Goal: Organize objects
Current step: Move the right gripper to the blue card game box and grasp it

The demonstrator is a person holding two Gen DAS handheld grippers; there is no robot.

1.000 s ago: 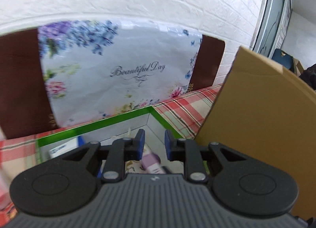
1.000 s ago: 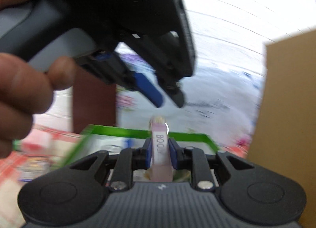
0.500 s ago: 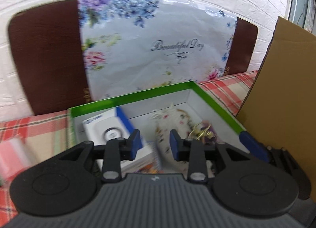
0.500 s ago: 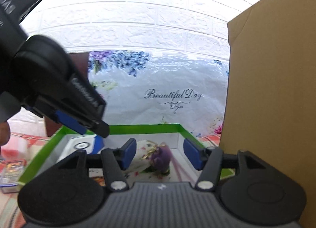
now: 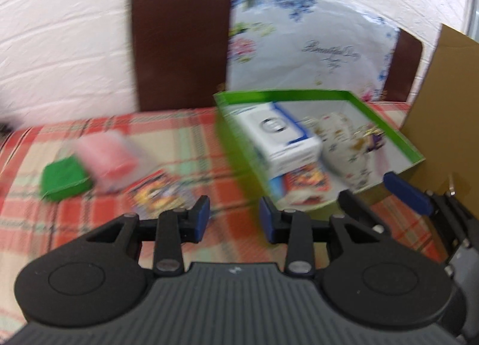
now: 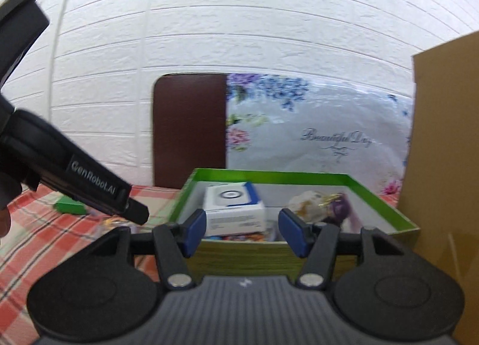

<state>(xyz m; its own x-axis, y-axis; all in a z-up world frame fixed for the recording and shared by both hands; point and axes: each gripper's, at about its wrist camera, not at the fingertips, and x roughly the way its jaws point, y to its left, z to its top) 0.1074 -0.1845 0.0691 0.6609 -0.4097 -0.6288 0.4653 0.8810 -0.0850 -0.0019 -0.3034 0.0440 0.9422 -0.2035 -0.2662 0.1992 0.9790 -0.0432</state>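
Both my tongs are empty: right gripper has let go and parted, its purple-capped tube now lying inside the green box; left gripper, jaws opening, has swung towards the card pack on the checked cloth, probably next.

Both grippers are matte black with blue pads, ribbed grey bases and round silver screws: left gripper, right gripper. At nine o'clock in the right wrist view, the left one's side reads "GenRobot.AI" in white.
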